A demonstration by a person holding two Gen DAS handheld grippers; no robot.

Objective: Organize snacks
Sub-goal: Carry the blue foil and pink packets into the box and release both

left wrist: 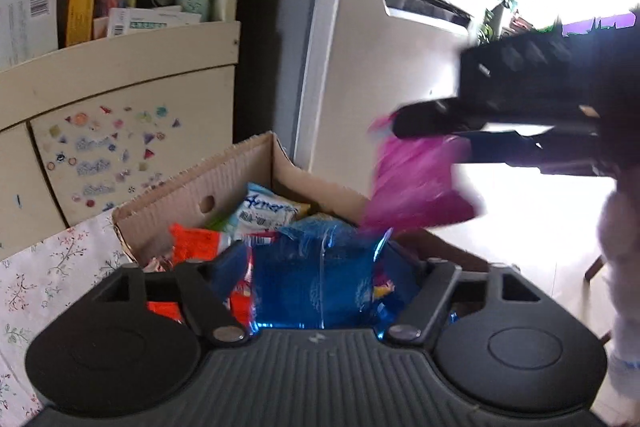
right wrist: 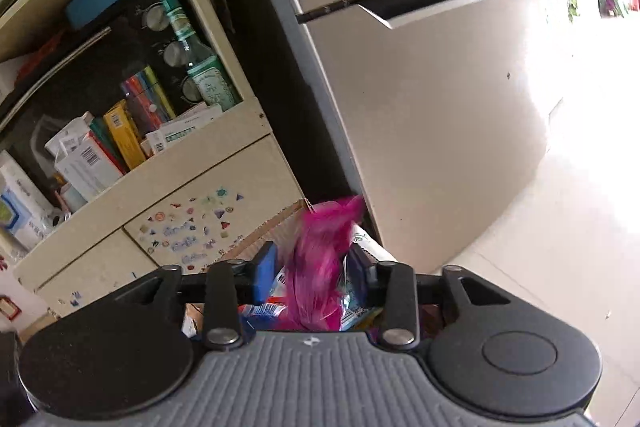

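In the left wrist view, the left gripper (left wrist: 320, 267) hangs over an open cardboard box (left wrist: 192, 187) that fills the middle of the frame. Its jaws stand apart, and a shiny blue snack bag (left wrist: 320, 279) lies between them on top of the box's contents; the pads do not appear to press on it. Left of the blue bag lies an orange-red packet (left wrist: 200, 243), and behind it, deeper in the box, a white and blue packet (left wrist: 268, 213). The box sits on a floral-patterned cloth (left wrist: 44, 275) at lower left.

From the right edge of that frame the right gripper (left wrist: 432, 131) reaches in, with a blurred magenta snack bag (left wrist: 416, 183) just under its fingers, above the box's far right side. In the right wrist view the magenta bag (right wrist: 320, 259) sits between the blue pads (right wrist: 266, 269), the jaws parted with gaps on both sides, so it looks loose rather than clamped. Motion blur keeps this from being certain.

Behind the box stand a cream cabinet (left wrist: 120, 67) with stickers on its door and a pale refrigerator (right wrist: 420, 107).
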